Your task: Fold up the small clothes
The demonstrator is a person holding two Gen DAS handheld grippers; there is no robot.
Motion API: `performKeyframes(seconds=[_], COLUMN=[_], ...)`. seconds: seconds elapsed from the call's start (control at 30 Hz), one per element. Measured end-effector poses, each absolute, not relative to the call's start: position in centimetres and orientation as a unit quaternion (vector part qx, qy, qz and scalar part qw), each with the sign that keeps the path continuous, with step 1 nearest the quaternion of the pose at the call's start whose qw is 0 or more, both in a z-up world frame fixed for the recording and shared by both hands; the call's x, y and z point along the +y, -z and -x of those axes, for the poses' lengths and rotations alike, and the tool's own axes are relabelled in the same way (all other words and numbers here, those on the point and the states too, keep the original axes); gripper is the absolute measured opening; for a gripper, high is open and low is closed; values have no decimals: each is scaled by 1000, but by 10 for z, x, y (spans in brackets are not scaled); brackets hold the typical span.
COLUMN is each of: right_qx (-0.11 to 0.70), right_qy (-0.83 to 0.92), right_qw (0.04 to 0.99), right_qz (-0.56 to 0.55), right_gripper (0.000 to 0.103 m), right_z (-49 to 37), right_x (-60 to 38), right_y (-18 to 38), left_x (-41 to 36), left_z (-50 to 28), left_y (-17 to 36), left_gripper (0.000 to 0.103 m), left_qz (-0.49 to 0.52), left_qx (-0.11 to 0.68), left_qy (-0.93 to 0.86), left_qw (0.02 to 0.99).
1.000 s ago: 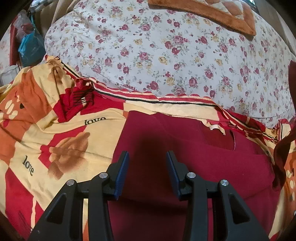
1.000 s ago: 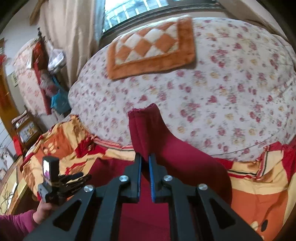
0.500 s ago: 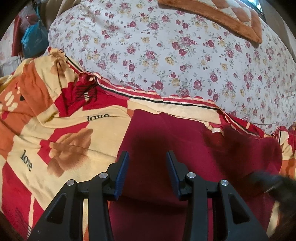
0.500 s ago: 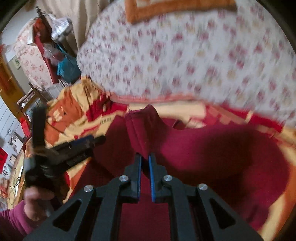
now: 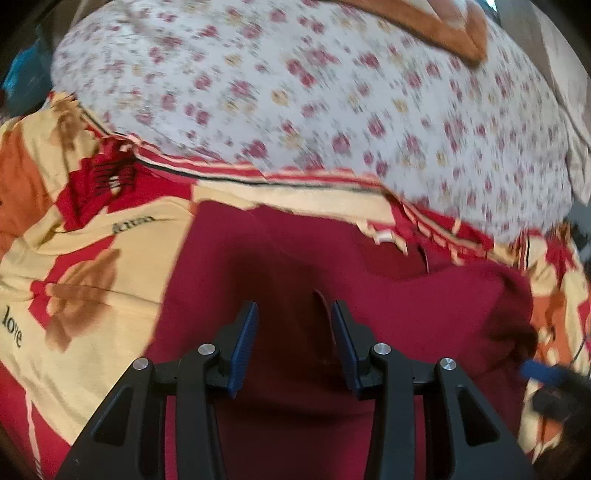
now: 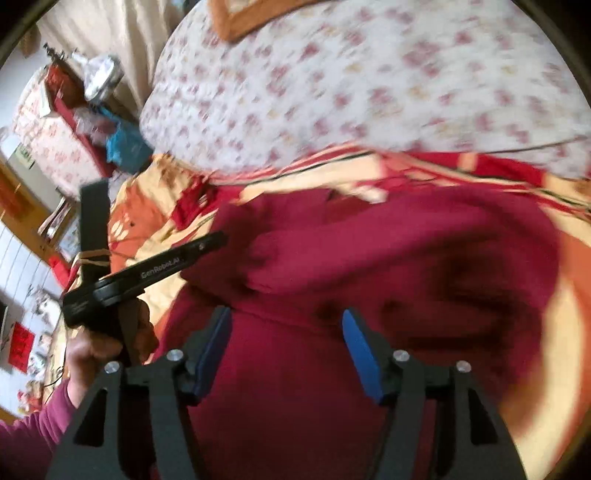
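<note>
A dark red garment (image 5: 295, 266) lies on the patterned bedspread, with one part folded over its middle (image 6: 369, 243). My left gripper (image 5: 293, 325) is open and empty just above the garment's near half. It also shows in the right wrist view (image 6: 199, 243), held by a hand at the left. My right gripper (image 6: 286, 328) is open wide and empty over the garment, behind the folded-over part. Its blue pad tip (image 5: 543, 371) shows blurred at the right edge of the left wrist view.
The garment rests on a red, orange and cream bedspread (image 5: 92, 258) printed with "love". A big floral quilt (image 5: 332, 92) rises behind it, with an orange checked cushion (image 5: 454, 26) on top. Cluttered furniture and bags (image 6: 74, 110) stand beyond the bed at the left.
My right gripper carried the garment's side down over the middle, then opened and let it go. My left gripper stayed open over the garment and shifted slightly.
</note>
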State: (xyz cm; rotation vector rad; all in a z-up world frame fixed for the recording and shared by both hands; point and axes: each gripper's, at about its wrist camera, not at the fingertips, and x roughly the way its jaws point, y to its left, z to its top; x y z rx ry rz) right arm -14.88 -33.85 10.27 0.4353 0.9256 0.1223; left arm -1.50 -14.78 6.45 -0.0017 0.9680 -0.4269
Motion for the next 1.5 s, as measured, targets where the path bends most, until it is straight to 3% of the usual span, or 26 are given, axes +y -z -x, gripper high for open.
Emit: performKeyframes(seconds=[0.27, 0.3, 0.33, 0.6, 0.77, 0.83, 0.87, 1.07, 1.2, 1.33, 1.43, 1.5], right_qx=[445, 446, 444, 429, 439, 441, 442, 393, 448, 474, 424, 410], right_qy=[59, 63, 65, 100, 116, 120, 124, 95, 56, 58, 73, 88], right_qw=[861, 859, 859, 881, 879, 881, 881, 892, 875, 855, 862, 863], right_qz=[-238, -244, -246, -174, -145, -123, -111, -202, -177, -202, -267, -281], right_gripper=[67, 67, 67, 63, 37, 12, 6, 6, 9, 28, 57, 58], right_z=[217, 217, 217, 185, 164, 161, 160, 195, 203, 215, 223, 214], right_x=[-413, -416, -418, -412, -410, -407, -406, -431, -413, -420, -444, -455], right_y=[-84, -80, -78, -80, -75, -74, -75, -101, -80, -72, -91, -98], left_x=[-181, -181, -180, -145, -133, -130, -128, -109, -110, -108, -108, -112], left_z=[11, 12, 12, 10, 0, -4, -6, -12, -16, -17, -17, -14], left_y=[-40, -40, -42, -100, -93, -93, -93, -93, -79, -59, -57, -58], left_gripper=[19, 15, 0, 0, 0, 0, 0, 0, 0, 0, 0, 0], left_qz=[-24, -20, -13, 73, 85, 94, 95, 120, 89, 77, 77, 64], left_qx=[480, 476, 473, 409, 429, 431, 431, 435, 464, 501, 502, 497], left_qy=[215, 219, 225, 268, 255, 250, 243, 223, 189, 166, 165, 162], left_qw=[850, 852, 852, 869, 862, 862, 864, 864, 861, 846, 845, 850])
